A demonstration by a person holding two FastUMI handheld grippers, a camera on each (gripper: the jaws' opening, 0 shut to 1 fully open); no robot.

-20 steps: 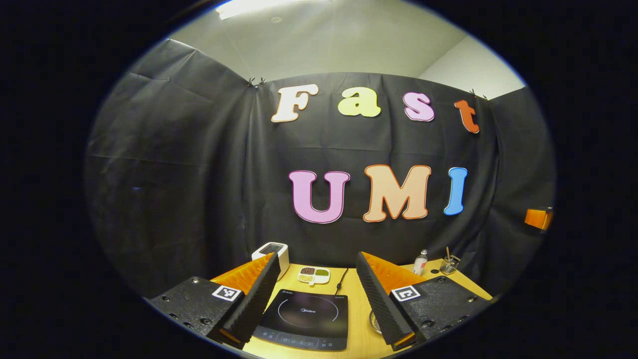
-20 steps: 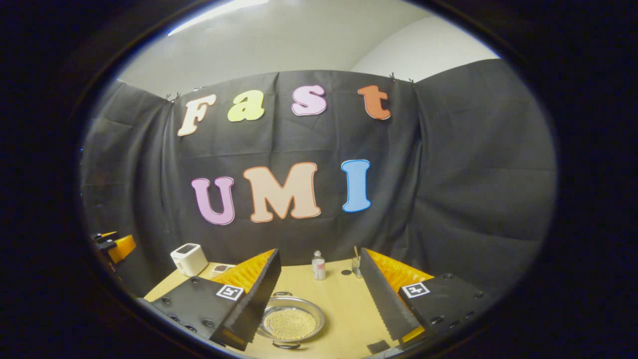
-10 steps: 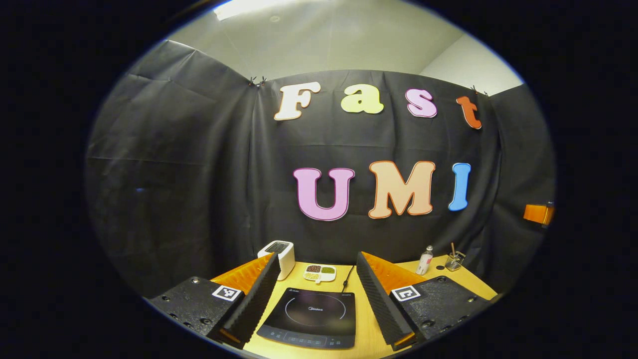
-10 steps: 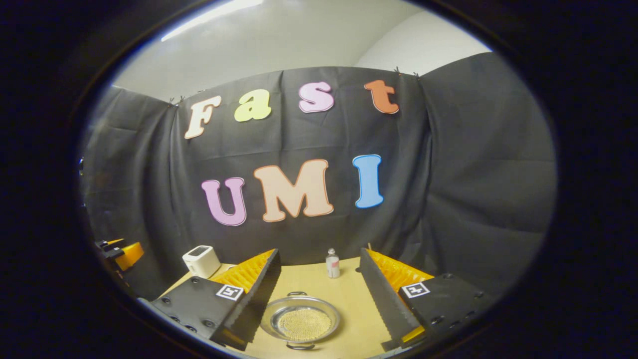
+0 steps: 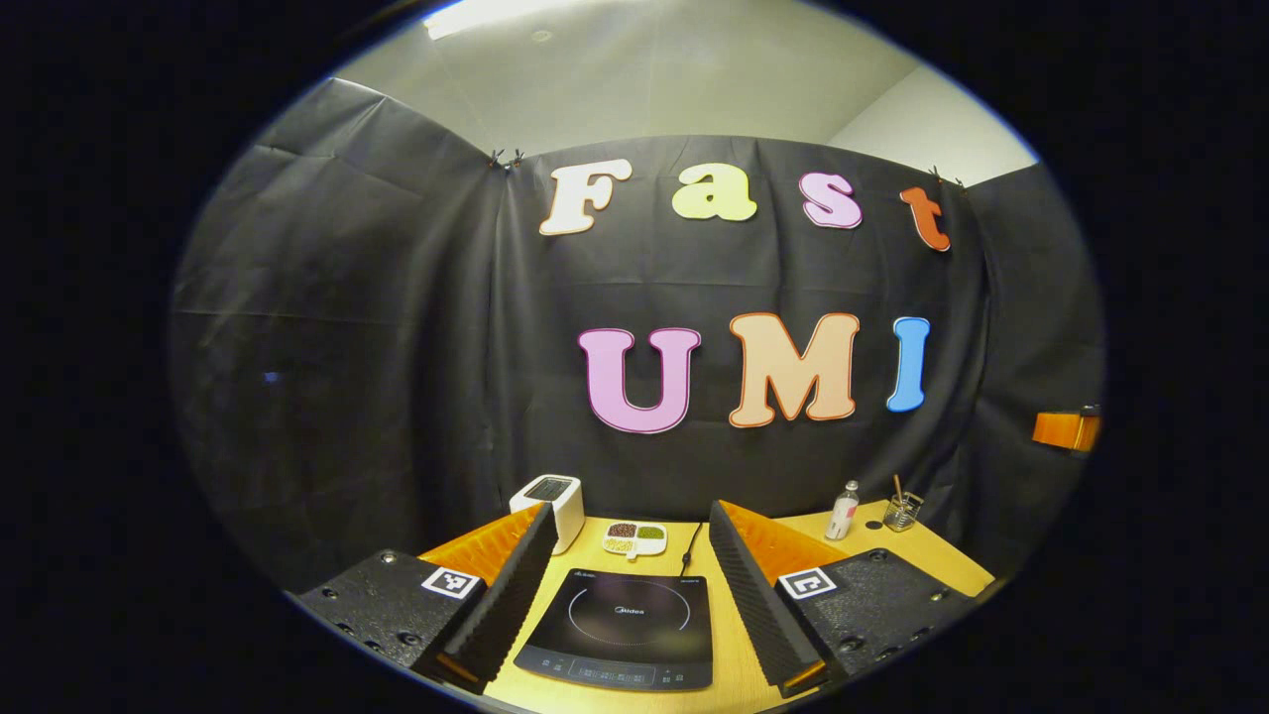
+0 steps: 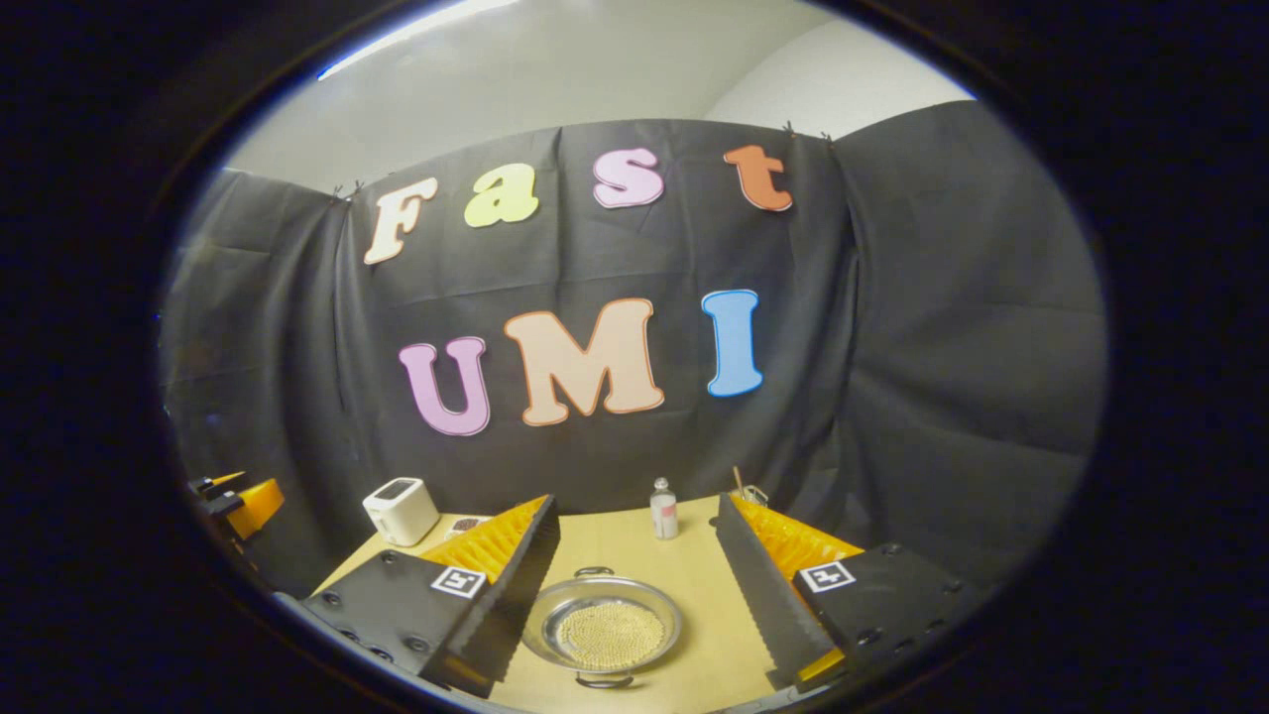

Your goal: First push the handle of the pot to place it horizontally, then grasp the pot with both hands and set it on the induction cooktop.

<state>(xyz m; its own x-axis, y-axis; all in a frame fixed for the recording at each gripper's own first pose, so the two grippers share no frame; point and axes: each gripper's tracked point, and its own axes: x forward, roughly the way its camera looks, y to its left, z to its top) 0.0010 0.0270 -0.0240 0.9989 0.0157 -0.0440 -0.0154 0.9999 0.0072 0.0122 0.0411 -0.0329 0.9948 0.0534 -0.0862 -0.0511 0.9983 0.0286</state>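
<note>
On the bench [image 6: 694,585], the pot [image 6: 602,627] had drifted nearer the right claw [image 6: 634,605], both claws spread empty, handles untouched

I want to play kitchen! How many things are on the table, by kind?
Pot: 1
Induction cooktop: 1
White toaster: 1
Snack tray: 1
Small bottle: 1
Glass cup with sticks: 1
Total: 6

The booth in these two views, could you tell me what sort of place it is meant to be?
Probably a mock kitchen counter set up in a recording booth: a wooden table against black cloth carries an induction cooktop, a metal pot and a small white appliance, perhaps a toaster.
</note>
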